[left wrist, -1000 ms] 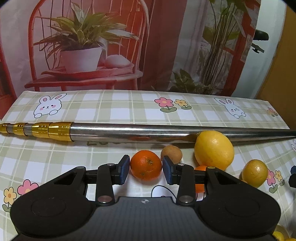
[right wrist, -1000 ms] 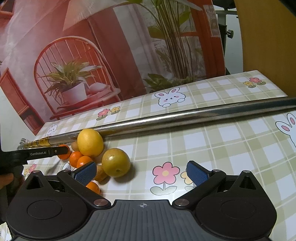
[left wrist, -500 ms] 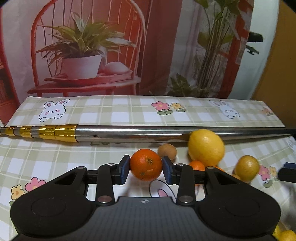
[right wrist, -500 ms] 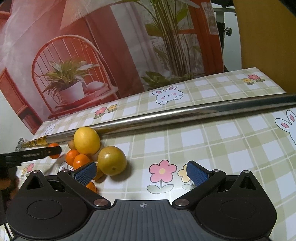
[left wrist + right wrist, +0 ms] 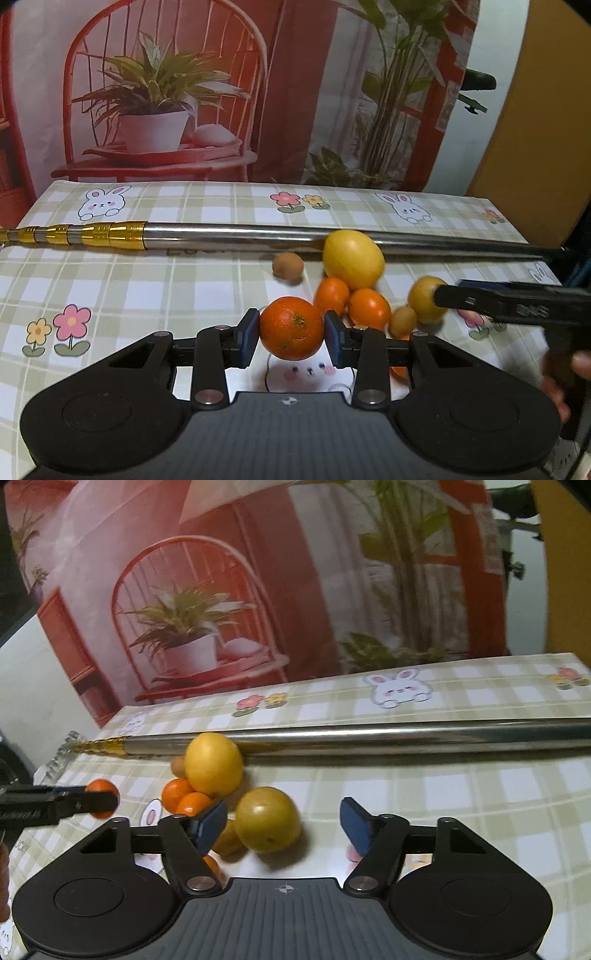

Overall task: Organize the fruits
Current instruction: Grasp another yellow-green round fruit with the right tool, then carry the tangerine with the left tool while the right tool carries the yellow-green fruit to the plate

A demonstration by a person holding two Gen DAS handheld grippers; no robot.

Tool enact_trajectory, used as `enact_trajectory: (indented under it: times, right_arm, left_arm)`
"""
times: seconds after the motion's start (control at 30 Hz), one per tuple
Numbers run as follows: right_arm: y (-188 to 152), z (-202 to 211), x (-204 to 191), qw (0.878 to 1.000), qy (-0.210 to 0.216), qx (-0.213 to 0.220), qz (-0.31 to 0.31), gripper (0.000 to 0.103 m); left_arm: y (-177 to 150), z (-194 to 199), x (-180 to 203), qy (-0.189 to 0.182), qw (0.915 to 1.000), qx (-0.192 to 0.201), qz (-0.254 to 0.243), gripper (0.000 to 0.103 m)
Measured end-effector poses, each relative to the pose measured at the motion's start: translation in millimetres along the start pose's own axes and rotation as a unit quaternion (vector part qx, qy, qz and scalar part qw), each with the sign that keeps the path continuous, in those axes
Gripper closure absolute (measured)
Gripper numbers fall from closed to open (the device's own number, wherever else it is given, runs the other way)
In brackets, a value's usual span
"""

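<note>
My left gripper is shut on an orange mandarin and holds it just above the checked tablecloth, near the fruit pile. The right wrist view shows the same mandarin at the far left. My right gripper straddles a round yellow-brown fruit. Its jaws are closing, the left pad is almost at the skin, and the right pad stands clear of it. A large lemon, two small oranges and a small brown fruit lie clustered beside it.
A long steel pole with a gold end lies across the table behind the fruit. A brown kiwi-like fruit sits alone before it. The tablecloth carries rabbit and flower prints. A printed backdrop rises behind the table.
The left gripper has pulled back from the pile with the mandarin in it. The right gripper has shifted left over the yellow-brown fruit and its jaws have narrowed from wide open.
</note>
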State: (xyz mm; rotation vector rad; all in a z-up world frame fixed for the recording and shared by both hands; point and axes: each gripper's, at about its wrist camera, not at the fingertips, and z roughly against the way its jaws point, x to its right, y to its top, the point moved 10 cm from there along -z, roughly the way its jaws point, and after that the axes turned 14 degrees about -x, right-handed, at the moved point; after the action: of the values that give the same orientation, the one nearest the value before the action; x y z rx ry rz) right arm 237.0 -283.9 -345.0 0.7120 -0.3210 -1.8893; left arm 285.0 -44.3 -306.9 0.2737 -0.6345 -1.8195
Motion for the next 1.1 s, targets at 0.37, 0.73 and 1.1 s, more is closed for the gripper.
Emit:
enact_trajectory:
  times: [0.37, 0.73, 1.1]
  right_arm:
    - [-2.6, -31.6, -0.5, 0.999, 0.029, -0.032, -0.026, 0.061]
    - [-10.0, -12.2, 1.6, 1.000, 0.007, -0.026, -0.016, 0.061]
    - [-26.9, 46.1, -17.8, 1.000, 0.012, 0.008, -0.011, 0.061]
  left_arm:
    - [-12.4, 8.4, 10.8, -0.016, 0.9999, -0.001, 0.003, 0.063]
    - [-24.0, 20.3, 19.4, -0.024, 0.9997, -0.001, 0.004, 0.063]
    - [-53.8, 42.7, 35.4, -0.032, 0.9994, -0.011, 0.008, 0.063]
